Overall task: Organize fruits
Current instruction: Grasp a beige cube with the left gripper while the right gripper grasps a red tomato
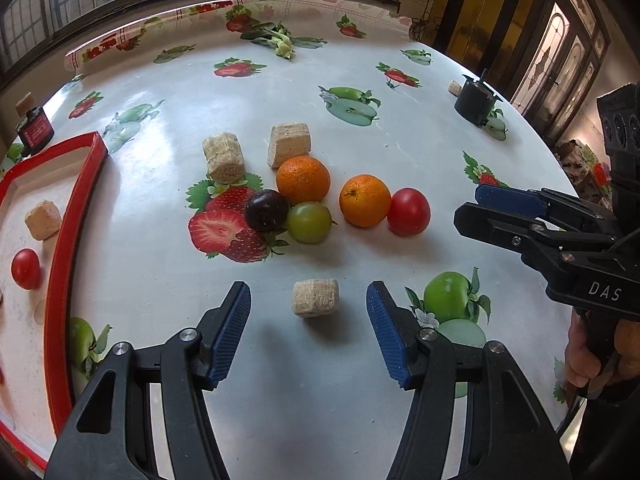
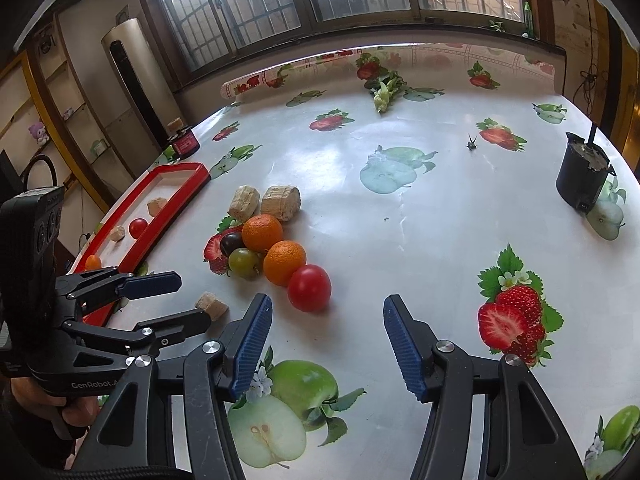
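A cluster of fruit lies mid-table: two oranges [image 1: 303,179] [image 1: 364,200], a red tomato [image 1: 408,211], a green tomato [image 1: 309,222] and a dark plum [image 1: 266,210]. A red-rimmed tray [image 1: 60,240] at the left holds a small red tomato [image 1: 25,269] and a beige block [image 1: 42,219]. My left gripper [image 1: 308,312] is open, its fingers either side of a beige block [image 1: 315,297] on the table. My right gripper [image 2: 327,320] is open and empty, just short of the red tomato [image 2: 309,287]; it also shows in the left wrist view [image 1: 466,206].
Two more beige blocks [image 1: 224,157] [image 1: 289,145] lie behind the fruit. A black pot [image 2: 582,178] stands at the right, a red-labelled jar [image 2: 184,143] at the far left, green leaves [image 2: 385,90] at the back. The tablecloth carries printed fruit pictures.
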The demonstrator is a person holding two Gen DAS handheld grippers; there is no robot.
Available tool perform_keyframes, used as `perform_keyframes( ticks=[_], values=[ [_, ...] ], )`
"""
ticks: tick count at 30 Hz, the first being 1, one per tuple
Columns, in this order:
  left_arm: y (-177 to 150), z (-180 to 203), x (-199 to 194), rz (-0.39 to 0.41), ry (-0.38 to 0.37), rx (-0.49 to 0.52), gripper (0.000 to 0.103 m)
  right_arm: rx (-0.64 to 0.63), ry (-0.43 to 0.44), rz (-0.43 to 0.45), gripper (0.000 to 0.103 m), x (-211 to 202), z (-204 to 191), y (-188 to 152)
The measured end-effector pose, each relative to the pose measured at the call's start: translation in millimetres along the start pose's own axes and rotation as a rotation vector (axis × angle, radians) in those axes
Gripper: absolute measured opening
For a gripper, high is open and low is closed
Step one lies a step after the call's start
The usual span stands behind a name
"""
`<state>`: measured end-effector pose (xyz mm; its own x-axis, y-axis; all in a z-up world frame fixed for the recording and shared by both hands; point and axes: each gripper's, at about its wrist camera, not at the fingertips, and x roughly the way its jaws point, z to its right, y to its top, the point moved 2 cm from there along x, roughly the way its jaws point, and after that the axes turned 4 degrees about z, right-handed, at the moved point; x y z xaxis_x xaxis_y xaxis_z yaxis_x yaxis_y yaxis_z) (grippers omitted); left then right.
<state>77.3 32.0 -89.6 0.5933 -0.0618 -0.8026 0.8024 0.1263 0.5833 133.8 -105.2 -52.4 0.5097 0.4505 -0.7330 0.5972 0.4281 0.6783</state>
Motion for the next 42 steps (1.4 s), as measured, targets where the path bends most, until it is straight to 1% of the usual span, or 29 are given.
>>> perform_keyframes(
  ticks=[1, 2, 4, 5, 10, 13, 14, 16, 17, 20, 29, 37, 42],
  values=[
    [0, 0, 3, -0.003, -0.009, -0.001, 0.052, 0.003, 0.002, -0.003, 0.058, 2, 1, 0],
    [0, 0, 7, -0.007, -0.018, -0.001, 0.042, 0.006, 0.001, -0.006, 0.058, 4, 2, 1],
    [0, -2, 6, -0.003, -0.026, -0.001, 0.032, 0.008, 0.003, -0.009, 0.057, 8, 3, 2],
    [0, -3, 7, -0.009, -0.043, -0.005, 0.022, 0.010, 0.005, -0.013, 0.057, 11, 3, 2],
    [0, -18, -3, 0.016, -0.029, -0.026, 0.022, -0.009, 0.020, -0.041, 0.056, 31, -9, 3],
    [0, -27, -13, 0.035, -0.032, -0.048, 0.022, -0.031, -0.016, -0.057, 0.056, 47, -13, 5],
    [0, -29, -17, 0.043, -0.031, -0.054, 0.022, -0.040, -0.026, -0.065, 0.054, 52, -14, 5],
    [0, -34, -25, 0.059, -0.027, -0.062, 0.022, -0.041, -0.010, -0.070, 0.044, 57, -16, 4],
    [0, -37, -29, 0.067, -0.026, -0.068, 0.023, -0.052, -0.022, -0.068, 0.030, 57, -18, 5],
    [-1, -44, -40, 0.087, -0.019, -0.082, 0.023, -0.063, -0.029, -0.062, 0.031, 52, -23, 4],
    [-9, -63, -70, 0.141, 0.013, -0.126, 0.023, -0.069, 0.023, -0.008, 0.030, 22, -45, 6],
    [-21, -90, -100, 0.193, 0.056, -0.173, 0.023, -0.120, 0.071, 0.023, 0.030, 8, -83, 14],
    [-29, -107, -116, 0.223, 0.085, -0.198, 0.023, -0.142, 0.107, 0.032, 0.030, 8, -107, 18]
  ],
)
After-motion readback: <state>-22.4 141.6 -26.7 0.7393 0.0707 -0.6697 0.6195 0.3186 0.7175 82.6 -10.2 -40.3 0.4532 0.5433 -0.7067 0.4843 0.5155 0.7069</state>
